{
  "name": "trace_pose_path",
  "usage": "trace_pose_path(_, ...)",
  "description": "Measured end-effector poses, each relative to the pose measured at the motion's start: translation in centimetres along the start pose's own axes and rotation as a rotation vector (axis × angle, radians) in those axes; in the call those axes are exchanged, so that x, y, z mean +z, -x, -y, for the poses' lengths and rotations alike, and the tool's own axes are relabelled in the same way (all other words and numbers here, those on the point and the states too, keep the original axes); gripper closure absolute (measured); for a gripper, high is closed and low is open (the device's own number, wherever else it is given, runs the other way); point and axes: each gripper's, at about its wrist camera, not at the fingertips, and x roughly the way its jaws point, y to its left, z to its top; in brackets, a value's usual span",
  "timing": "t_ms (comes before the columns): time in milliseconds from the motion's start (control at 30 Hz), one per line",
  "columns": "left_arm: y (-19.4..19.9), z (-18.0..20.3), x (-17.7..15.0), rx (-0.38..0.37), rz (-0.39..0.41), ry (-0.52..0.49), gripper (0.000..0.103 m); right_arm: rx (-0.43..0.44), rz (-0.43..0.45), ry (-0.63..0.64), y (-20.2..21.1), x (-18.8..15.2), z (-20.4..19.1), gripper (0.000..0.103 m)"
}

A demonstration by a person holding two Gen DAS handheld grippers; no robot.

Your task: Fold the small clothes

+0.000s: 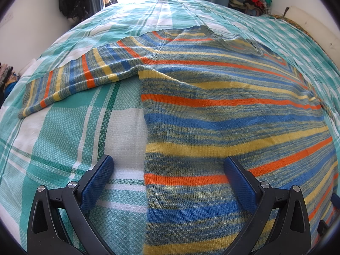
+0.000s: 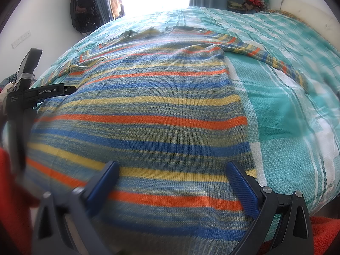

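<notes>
Both spread wide and holding nothing, the left claw (image 1: 167,167) straddles the near left edge and the right claw (image 2: 171,173) hovers over the near hem of a blue, orange and yellow striped knit sweater (image 1: 223,110) lying flat on the teal-and-white checked bed (image 1: 63,140), sleeves extended toward the far side.

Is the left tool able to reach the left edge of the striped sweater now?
Probably yes. The left tool is open and straddles the striped sweater at that edge; nothing lies between, only the checked bedspread.
</notes>
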Motion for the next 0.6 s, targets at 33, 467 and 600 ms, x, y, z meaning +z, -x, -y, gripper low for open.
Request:
trace_pose_path(33,0.0,0.0,0.0,0.0,0.0,0.0,0.001,0.0,0.0,0.0,0.0,0.0,0.0,0.003)
trace_pose_path(467,0.0,0.0,0.0,0.0,0.0,0.001,0.001,0.132,0.114,-0.184,5.3,6.4,9.9,0.01)
trace_pose_path(600,0.0,0.0,0.0,0.001,0.0,0.001,0.001,0.104,0.186,-0.453,4.6,10.6,22.2,0.01)
